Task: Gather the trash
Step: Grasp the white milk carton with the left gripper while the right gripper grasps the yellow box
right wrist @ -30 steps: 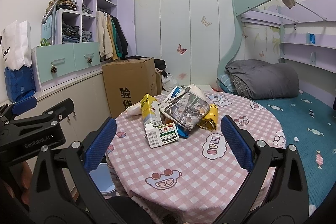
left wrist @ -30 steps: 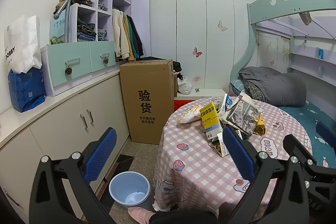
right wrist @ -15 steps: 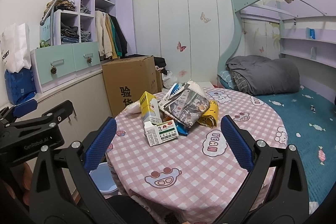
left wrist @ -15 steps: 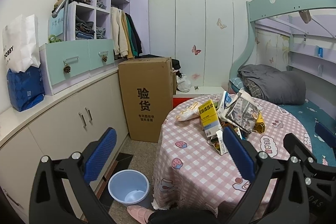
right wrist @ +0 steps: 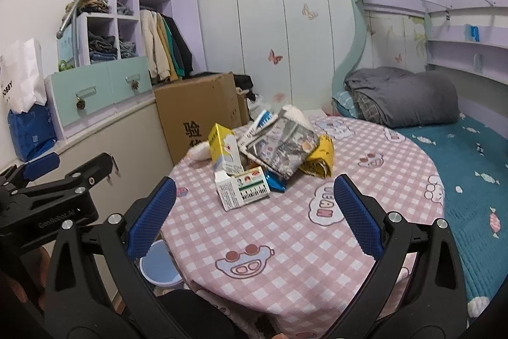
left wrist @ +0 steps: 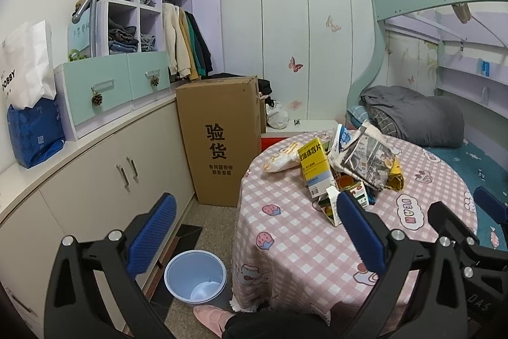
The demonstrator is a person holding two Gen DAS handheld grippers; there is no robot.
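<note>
At the near edge of the round table (right wrist: 317, 250), your right gripper (right wrist: 254, 212) hangs with its blue pads spread wide and nothing between them, above the pink checked cloth. Your left gripper (left wrist: 250, 231) is likewise wide open and empty, held off the table's left side over the floor; it shows again at the left of the right wrist view (right wrist: 54, 177). Below it, on the floor just beside the hanging cloth, stands the pale blue bin (left wrist: 195, 275), upright, with what looks like a bit of white at its bottom. A pink slipper (left wrist: 211, 318) shows near the bin.

Further in, near the middle of the table, lies the trash pile (right wrist: 270, 154). Closest to you is a small white carton (right wrist: 243, 191) on its side. Behind it stands a yellow box (right wrist: 222, 148), tilted, with a blue foil wrapper (right wrist: 276, 181) just beside the carton. A crumpled newspaper (right wrist: 281, 145) rests on top of the heap, touching a crumpled yellow bag (right wrist: 322, 159) on its right. A pale bag (left wrist: 281, 159) lies at the pile's left.

Beyond the table stands a tall cardboard box (left wrist: 219, 138) against the low cabinets (left wrist: 104, 180), and on the right a grey quilt (right wrist: 403, 99) is heaped on the bunk bed.
</note>
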